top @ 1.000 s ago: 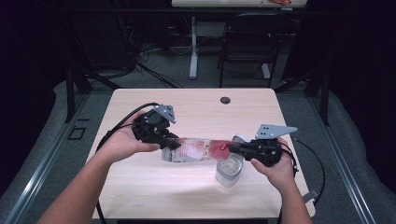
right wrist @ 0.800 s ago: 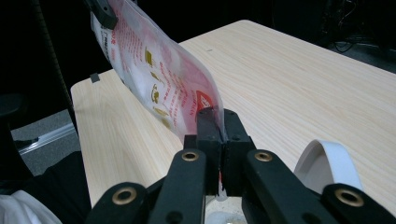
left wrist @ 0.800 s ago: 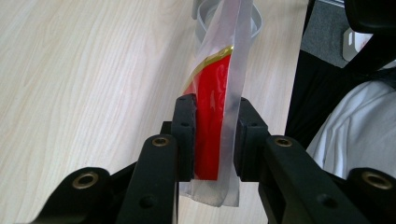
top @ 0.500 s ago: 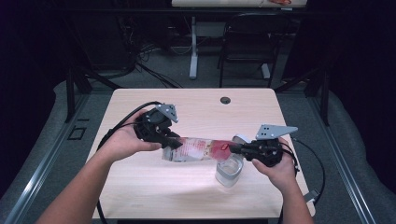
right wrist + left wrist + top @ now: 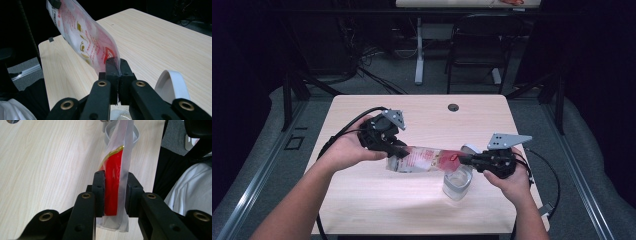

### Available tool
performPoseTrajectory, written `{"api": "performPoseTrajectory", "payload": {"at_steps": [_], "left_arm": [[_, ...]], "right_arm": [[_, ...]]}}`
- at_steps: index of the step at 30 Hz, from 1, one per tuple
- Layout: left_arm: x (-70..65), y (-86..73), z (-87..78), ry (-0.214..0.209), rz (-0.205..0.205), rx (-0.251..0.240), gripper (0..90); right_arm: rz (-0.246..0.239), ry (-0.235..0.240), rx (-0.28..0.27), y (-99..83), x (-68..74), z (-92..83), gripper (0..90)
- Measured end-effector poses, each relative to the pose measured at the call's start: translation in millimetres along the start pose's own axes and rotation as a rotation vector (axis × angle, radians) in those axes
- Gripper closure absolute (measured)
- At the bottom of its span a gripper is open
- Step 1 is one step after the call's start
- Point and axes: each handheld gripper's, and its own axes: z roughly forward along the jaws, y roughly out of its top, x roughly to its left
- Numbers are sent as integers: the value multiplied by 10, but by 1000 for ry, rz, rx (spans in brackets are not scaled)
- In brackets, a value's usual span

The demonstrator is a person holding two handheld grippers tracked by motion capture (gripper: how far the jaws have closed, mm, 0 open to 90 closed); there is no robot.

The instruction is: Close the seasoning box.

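Note:
A clear plastic pouch (image 5: pixel 427 159) with red print hangs level above the table, stretched between both grippers. My left gripper (image 5: pixel 399 152) is shut on its left end; in the left gripper view the jaws (image 5: pixel 116 192) press on the red part of the pouch (image 5: pixel 117 157). My right gripper (image 5: pixel 464 160) is shut on the right end, and in the right gripper view its pads (image 5: pixel 118 66) pinch the pouch's edge (image 5: pixel 85 40). A clear cup (image 5: pixel 457 182) stands just below the right gripper.
The light wooden table (image 5: pixel 362 200) has a dark round hole (image 5: pixel 453 107) near its far edge. A white rounded piece (image 5: pixel 172 85) sits by the cup. A black chair (image 5: pixel 477 45) stands behind the table. Cables trail from both grippers.

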Motion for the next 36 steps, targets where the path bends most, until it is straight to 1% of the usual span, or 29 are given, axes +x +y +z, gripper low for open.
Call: {"api": "performPoseTrajectory", "payload": {"at_steps": [3, 5, 7, 18, 19, 23, 32, 36], "left_arm": [[-9, 21, -4, 1, 1, 5, 745], [-10, 36, -8, 1, 9, 11, 746], [-16, 45, -9, 1, 3, 9, 747], [-16, 105, -19, 0, 12, 12, 752], [-18, 108, -19, -1, 7, 11, 752], [-13, 119, -22, 0, 15, 16, 753], [-13, 130, -19, -2, 10, 14, 752], [-4, 137, -21, -1, 13, 9, 752]], "right_arm": [[0, 2, 0, -5, -7, -4, 893], [2, 4, 2, -9, -10, -9, 893], [1, 6, 4, -12, -13, -13, 893], [2, 5, 10, -25, -28, -30, 893], [2, 5, 10, -26, -30, -32, 894], [0, 6, 14, -29, -35, -37, 893], [3, 2, 15, -32, -39, -38, 892], [11, 7, 5, -42, -46, -34, 891]]}}
